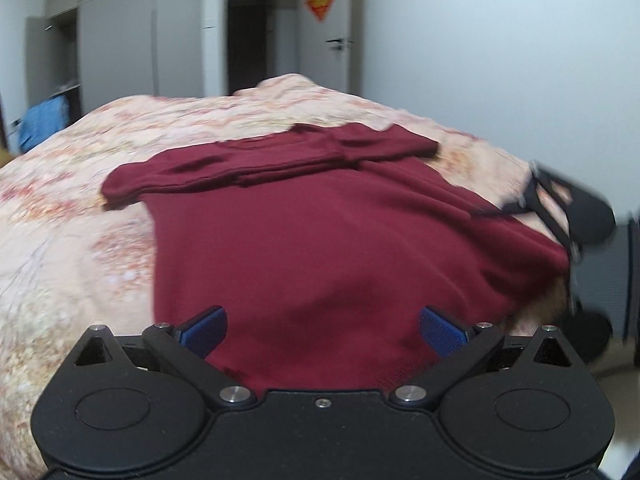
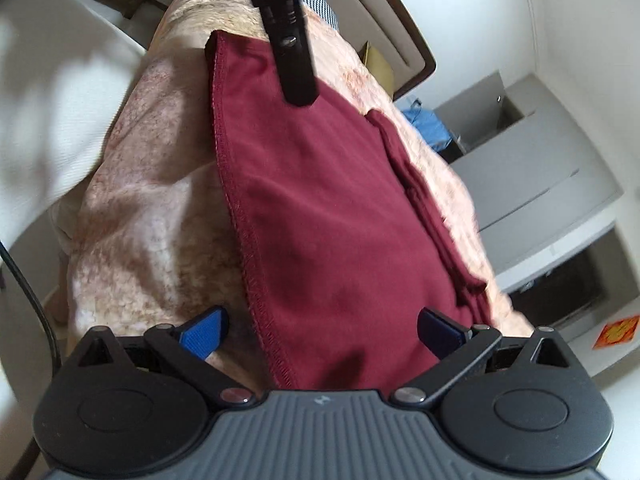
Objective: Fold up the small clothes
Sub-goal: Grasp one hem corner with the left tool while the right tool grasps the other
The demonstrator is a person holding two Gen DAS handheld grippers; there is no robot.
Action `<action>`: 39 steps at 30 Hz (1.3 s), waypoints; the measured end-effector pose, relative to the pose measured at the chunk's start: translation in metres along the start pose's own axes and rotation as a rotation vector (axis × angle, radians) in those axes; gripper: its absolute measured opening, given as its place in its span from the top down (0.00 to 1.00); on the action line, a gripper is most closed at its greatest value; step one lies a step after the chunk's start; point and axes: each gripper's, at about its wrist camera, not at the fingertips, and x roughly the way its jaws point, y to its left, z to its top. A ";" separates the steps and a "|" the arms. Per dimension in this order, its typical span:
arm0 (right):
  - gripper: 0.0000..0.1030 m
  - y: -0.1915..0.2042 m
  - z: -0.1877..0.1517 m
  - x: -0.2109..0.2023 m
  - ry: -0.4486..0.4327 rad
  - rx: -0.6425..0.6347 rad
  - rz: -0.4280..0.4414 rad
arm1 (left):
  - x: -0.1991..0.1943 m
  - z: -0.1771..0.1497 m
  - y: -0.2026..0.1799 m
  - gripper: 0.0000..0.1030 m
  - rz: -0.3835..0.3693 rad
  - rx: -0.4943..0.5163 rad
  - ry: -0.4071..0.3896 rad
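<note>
The maroon shirt [image 1: 328, 232] lies flat on the bed [image 1: 72, 208], sleeves already folded across the top. Our left gripper [image 1: 322, 330] and right gripper [image 2: 320, 332] both hover with jaws wide apart, holding nothing. We should probably pinch the hem [image 2: 244, 248] corners evenly, then carry them up together.

Motion-blurred right hand-held gripper [image 1: 560, 216] at frame edge

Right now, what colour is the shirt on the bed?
Dark red shirt, seen best in the left wrist view.
</note>
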 end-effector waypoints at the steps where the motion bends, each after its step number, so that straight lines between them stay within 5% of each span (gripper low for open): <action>1: 0.04 -0.006 0.001 0.000 -0.011 0.028 -0.022 | 0.000 -0.002 -0.003 0.01 -0.010 0.015 0.001; 4: 0.18 -0.029 0.003 0.001 -0.027 0.139 -0.044 | 0.001 -0.005 -0.009 0.01 -0.041 0.048 0.002; 7: 0.24 -0.060 0.004 -0.003 -0.066 0.295 0.028 | -0.002 -0.006 -0.014 0.01 -0.046 0.072 -0.028; 11: 0.34 -0.099 0.004 -0.005 -0.087 0.492 0.167 | -0.004 -0.013 -0.030 0.01 0.005 0.174 -0.097; 15: 0.36 -0.129 -0.002 -0.003 -0.102 0.645 0.257 | 0.014 -0.017 -0.043 0.01 0.103 0.265 -0.066; 22: 0.36 -0.143 -0.010 0.009 -0.095 0.699 0.247 | 0.045 -0.010 -0.024 0.23 0.190 0.203 0.034; 30: 0.36 -0.141 -0.023 0.020 -0.072 0.748 0.249 | 0.031 -0.003 0.008 0.45 0.222 0.238 -0.025; 35: 0.35 -0.142 -0.028 0.020 -0.073 0.781 0.247 | 0.021 0.011 0.016 0.80 0.170 0.225 -0.112; 39: 0.33 -0.136 -0.029 0.012 -0.085 0.777 0.252 | 0.022 0.026 0.013 0.88 0.137 0.274 -0.145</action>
